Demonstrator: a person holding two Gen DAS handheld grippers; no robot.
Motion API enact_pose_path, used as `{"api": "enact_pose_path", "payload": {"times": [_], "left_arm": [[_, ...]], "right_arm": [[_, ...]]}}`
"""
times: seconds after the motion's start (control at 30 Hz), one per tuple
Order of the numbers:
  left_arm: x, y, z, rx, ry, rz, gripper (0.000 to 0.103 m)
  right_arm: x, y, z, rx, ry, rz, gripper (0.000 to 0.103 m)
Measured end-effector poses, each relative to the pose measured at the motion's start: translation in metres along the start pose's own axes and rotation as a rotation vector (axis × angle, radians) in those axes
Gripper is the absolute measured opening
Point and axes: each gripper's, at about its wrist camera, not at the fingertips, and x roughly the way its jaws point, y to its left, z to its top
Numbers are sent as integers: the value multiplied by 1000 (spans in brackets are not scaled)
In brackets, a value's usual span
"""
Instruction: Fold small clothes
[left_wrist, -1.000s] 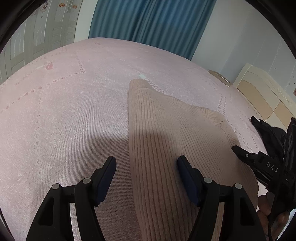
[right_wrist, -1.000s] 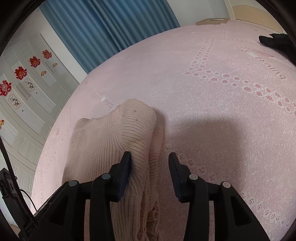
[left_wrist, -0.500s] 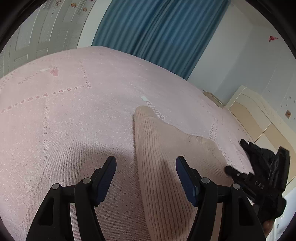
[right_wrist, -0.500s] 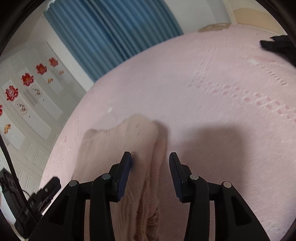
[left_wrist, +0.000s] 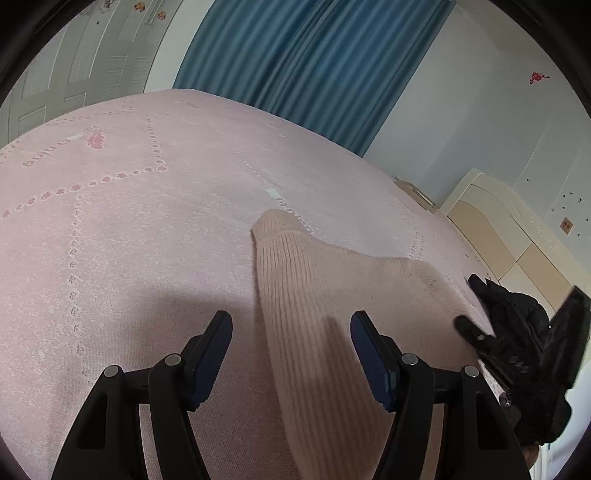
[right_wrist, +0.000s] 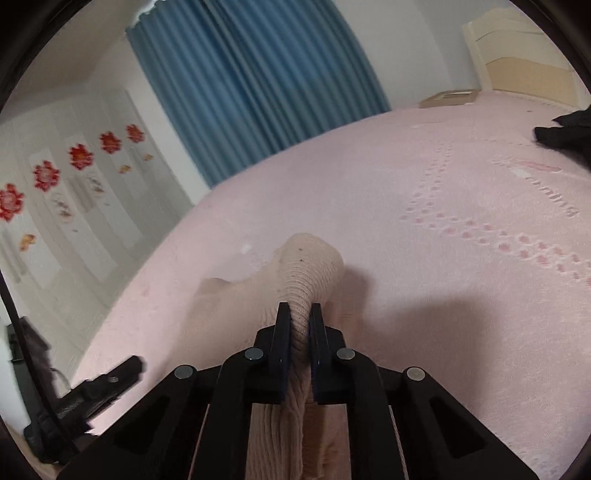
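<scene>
On the left wrist view, the pink bedspread is seen filling the frame from 9 o'clock across to 3 o'clock. The left gripper is held at 6 o'clock with its jaws well apart and nothing gripped; the left finger is seen over bare bedspread, and the right finger over the beige ribbed sweater. The sweater is laid on the bedspread from centre toward 5 o'clock, its narrow end pointed to 12 o'clock. A black garment is seen at 3 o'clock, with the right gripper's tip just before it.

On the right wrist view, the left gripper is glimpsed at 8 o'clock. At 6 o'clock the right gripper has just been closing, and a ridge of the sweater is pinched between its nearly closed pads, bunched up off the bedspread. The black garment is found at 2 o'clock.
</scene>
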Motion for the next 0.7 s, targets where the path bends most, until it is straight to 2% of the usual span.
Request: {"api": "enact_pose_path", "payload": {"times": [0.1,0.2,0.33,0.5,0.7], "left_arm": [[5,-7,-3,37,19,33,64],[14,-12,-7,64,54,69,64],[22,-8,-8,61,90,106,68],[23,-6,-9,49,98,109,68],[23,-6,-9,46,96,107,68]], "right_arm": [[27,2,-6,-22,123,-99,10],[30,10,-7,-75,124,-150,15],[26,8,-4,-56,117,-117,19],[19,-9,1,23,93,-57,25],[26,-10,-2,18,131,-67,28]]}}
